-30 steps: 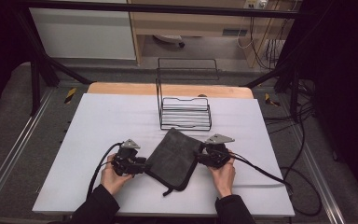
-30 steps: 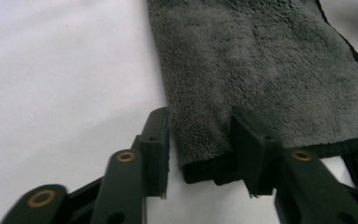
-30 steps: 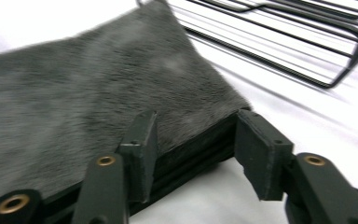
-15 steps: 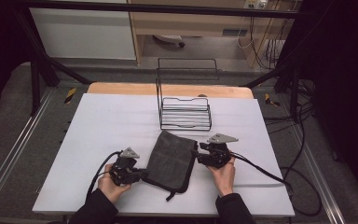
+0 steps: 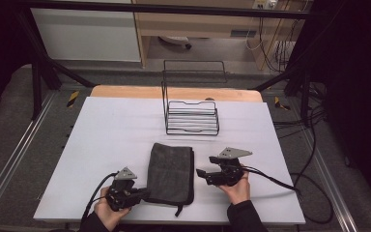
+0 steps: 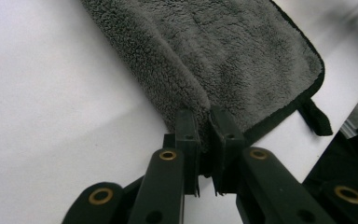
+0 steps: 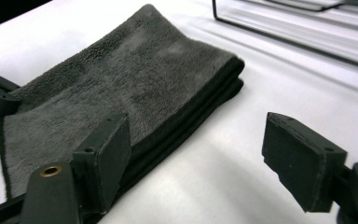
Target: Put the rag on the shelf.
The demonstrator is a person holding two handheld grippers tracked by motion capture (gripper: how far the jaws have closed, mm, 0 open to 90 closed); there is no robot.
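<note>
The left gripper [image 5: 142,193] is clamped on the near left edge of the folded grey towel [image 5: 171,171]. The right gripper [image 5: 199,172] has just been opening; its jaws stand apart just beside the towel's right edge, with nothing between them. Beyond both grippers stands the wire rack [image 5: 191,116].

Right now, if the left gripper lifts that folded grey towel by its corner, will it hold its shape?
Probably not. The towel is soft fleece in loose layers, so it would likely droop and unfold. The left gripper pinches only its edge. It looks light and unlikely to slip.
</note>
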